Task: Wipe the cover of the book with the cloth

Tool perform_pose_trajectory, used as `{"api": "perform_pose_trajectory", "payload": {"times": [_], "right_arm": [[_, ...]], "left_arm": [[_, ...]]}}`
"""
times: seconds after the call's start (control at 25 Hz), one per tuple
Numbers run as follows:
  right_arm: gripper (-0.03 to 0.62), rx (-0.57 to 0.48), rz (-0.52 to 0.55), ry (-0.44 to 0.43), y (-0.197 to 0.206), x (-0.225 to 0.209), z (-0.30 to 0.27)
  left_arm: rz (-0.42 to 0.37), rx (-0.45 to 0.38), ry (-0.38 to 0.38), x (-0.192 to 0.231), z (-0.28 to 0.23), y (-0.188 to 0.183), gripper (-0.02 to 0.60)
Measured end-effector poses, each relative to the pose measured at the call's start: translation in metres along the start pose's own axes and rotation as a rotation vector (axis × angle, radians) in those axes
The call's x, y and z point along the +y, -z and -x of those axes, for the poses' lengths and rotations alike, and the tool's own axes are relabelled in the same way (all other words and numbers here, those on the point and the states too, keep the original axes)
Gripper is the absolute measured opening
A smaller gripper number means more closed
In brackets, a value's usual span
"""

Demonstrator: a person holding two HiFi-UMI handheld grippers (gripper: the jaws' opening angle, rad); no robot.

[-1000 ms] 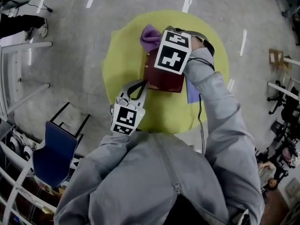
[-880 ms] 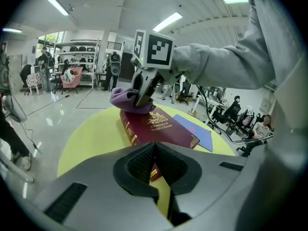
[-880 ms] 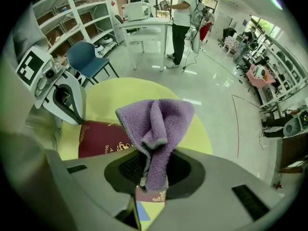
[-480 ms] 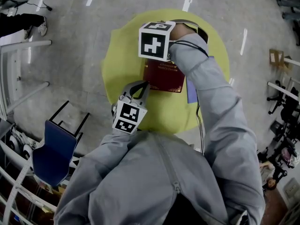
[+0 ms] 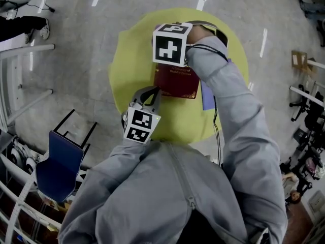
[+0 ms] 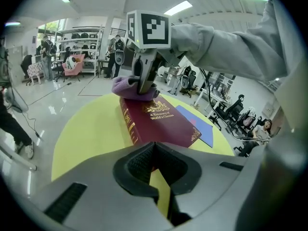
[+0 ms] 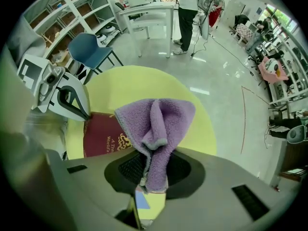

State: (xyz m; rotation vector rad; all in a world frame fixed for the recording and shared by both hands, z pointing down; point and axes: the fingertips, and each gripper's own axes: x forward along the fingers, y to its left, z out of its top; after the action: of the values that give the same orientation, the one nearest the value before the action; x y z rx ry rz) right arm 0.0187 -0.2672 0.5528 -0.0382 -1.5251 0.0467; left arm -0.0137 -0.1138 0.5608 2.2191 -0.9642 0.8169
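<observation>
Shifted leftward, right hand-held gripper clamps cloth on book (left hand-held gripper closed, empty).

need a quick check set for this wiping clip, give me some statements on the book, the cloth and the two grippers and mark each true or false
1. The right gripper is shut on the purple cloth. True.
2. The book lies open. False: it is closed, maroon cover up.
3. The cloth sits on the end of the book farthest from the left gripper. True.
4. The left gripper holds a second cloth. False: its jaws are together on nothing.
5. The book lies on a blue table. False: the table is yellow; a blue sheet lies beside the book.
</observation>
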Motion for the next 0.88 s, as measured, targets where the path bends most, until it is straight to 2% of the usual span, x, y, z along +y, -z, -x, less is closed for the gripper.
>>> {"api": "perform_pose_trajectory", "payload": {"times": [0.44,0.88], "right_arm": [[0.100,0.065,-0.042,-0.001,0.053,0.006,-0.006],[0.100,0.117,-0.189,-0.017,0.126,0.019,-0.015]], "left_arm": [[0.048,-0.011,-0.005,0.000,0.000,0.001,0.018],[0.056,-0.017,0.002,-0.001,0.000,0.003,0.018]]}}
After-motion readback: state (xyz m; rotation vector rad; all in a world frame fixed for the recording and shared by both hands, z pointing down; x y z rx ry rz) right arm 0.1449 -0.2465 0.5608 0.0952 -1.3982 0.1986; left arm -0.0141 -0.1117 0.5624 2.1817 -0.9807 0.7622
